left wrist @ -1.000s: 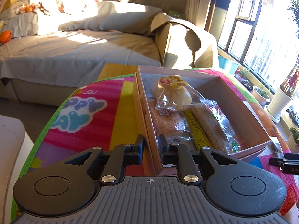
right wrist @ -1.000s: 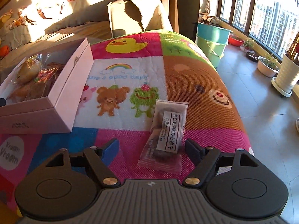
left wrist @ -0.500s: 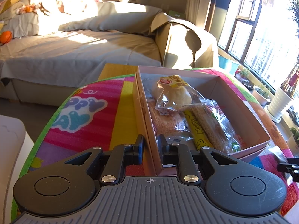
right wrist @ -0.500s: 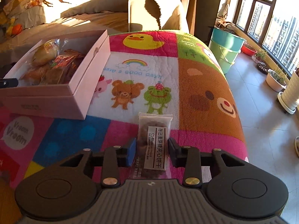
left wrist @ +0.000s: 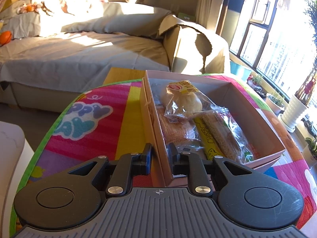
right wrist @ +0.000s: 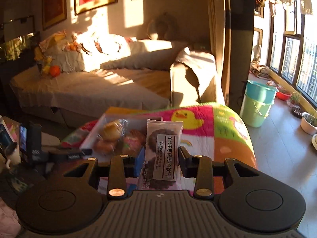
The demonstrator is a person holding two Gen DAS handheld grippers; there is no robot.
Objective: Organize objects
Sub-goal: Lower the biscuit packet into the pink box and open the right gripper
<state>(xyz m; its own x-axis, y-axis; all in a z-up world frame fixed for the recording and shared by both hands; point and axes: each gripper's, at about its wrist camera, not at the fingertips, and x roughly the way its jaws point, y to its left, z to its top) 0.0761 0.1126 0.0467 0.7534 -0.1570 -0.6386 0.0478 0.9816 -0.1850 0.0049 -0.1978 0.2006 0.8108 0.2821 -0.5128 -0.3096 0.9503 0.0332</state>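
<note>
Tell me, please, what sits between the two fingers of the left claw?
The pink box's near side wall, pinched by the left claw; the left wrist view shows it.

pink box; cartoon-print multicolour mat; brown biscuit packet, white label.

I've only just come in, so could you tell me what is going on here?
A person is tidying packaged snacks into a pink box on a colourful mat. The left gripper is clamped on the box's near wall. The right gripper holds a cookie packet in the air, the box beyond it.
</note>
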